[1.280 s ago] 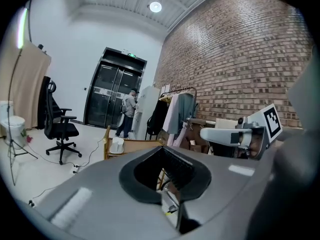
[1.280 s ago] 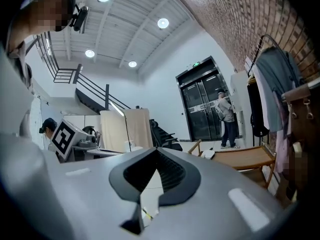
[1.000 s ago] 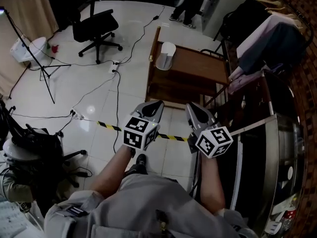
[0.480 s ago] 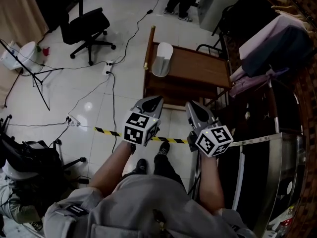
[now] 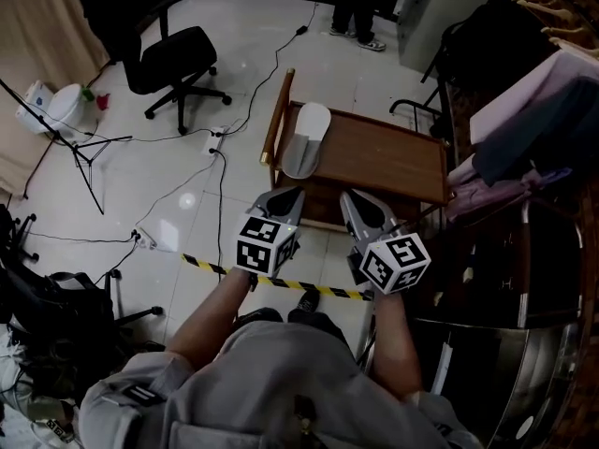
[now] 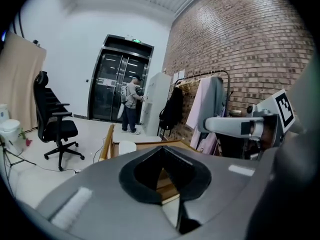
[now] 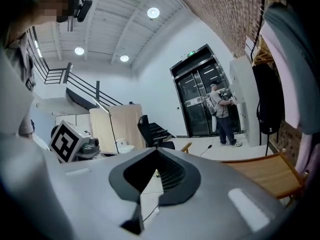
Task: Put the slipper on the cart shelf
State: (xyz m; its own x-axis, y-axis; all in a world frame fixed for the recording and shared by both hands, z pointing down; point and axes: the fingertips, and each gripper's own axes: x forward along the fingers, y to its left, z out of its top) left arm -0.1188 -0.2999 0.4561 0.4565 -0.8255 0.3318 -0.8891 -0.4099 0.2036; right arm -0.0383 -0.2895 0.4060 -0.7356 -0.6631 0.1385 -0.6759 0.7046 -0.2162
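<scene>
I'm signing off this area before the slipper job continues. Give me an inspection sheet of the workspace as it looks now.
Surface: wooden cart, its top shelf mostly bare, on a pale floor.
Job's things: slipper lies on the cart's top shelf, at its left end in the head view.
Clutter: nothing seen on the cart besides the slipper.
Grippers: left gripper and right gripper both shut and empty, side by side, short of the cart.
Cables: cables trail across the floor left of the cart, past a power strip; striped tape crosses the floor.
Surroundings: office chair, tripod stand, clothes rack, a person beyond the cart.
</scene>
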